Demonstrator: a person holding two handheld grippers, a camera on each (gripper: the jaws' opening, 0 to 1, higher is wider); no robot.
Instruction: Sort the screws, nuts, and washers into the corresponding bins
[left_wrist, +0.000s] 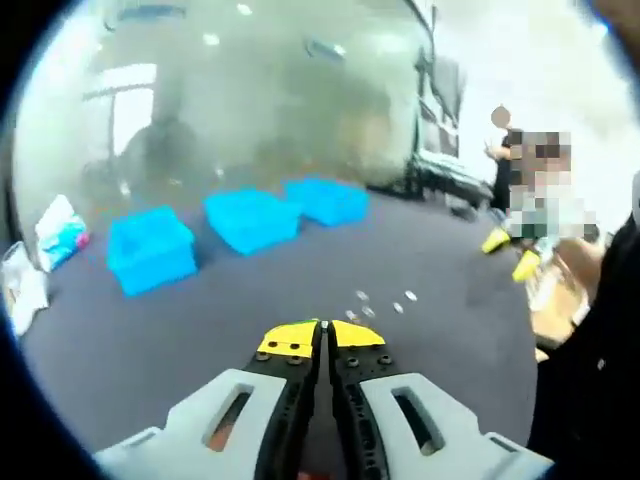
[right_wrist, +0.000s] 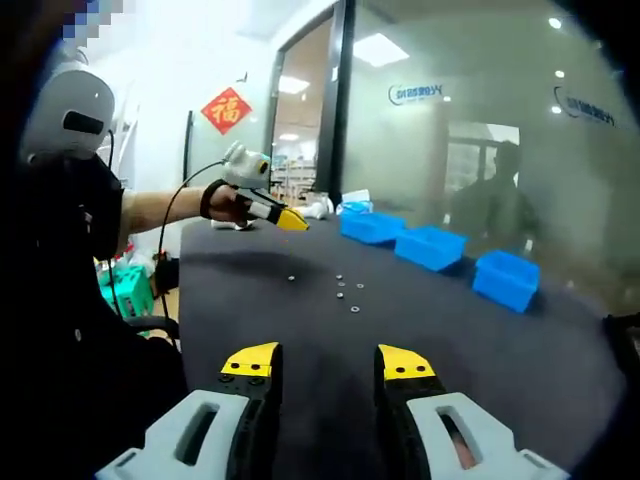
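Left gripper (left_wrist: 322, 335): yellow-tipped jaws pressed together, nothing visible between them, hovering above the dark table (left_wrist: 150, 350). Just beyond its tips, a small scatter of hardware (left_wrist: 380, 302) lies on the table; too small to tell screws, nuts or washers apart. Farther back, three blue bins (left_wrist: 250, 220) sit in a row in front of a frosted glass wall, well apart from the scatter. A white bag (left_wrist: 60, 232) sits at the table's far left edge. Right gripper (right_wrist: 328, 362): jaws held wide apart, empty, above the near part of the table (right_wrist: 420, 340). In the right gripper view the hardware (right_wrist: 345, 288) is mid-table, the bins (right_wrist: 430, 247) along the right side, and the left gripper (right_wrist: 290, 220) is held out over the far end in a person's hand (right_wrist: 225, 200).
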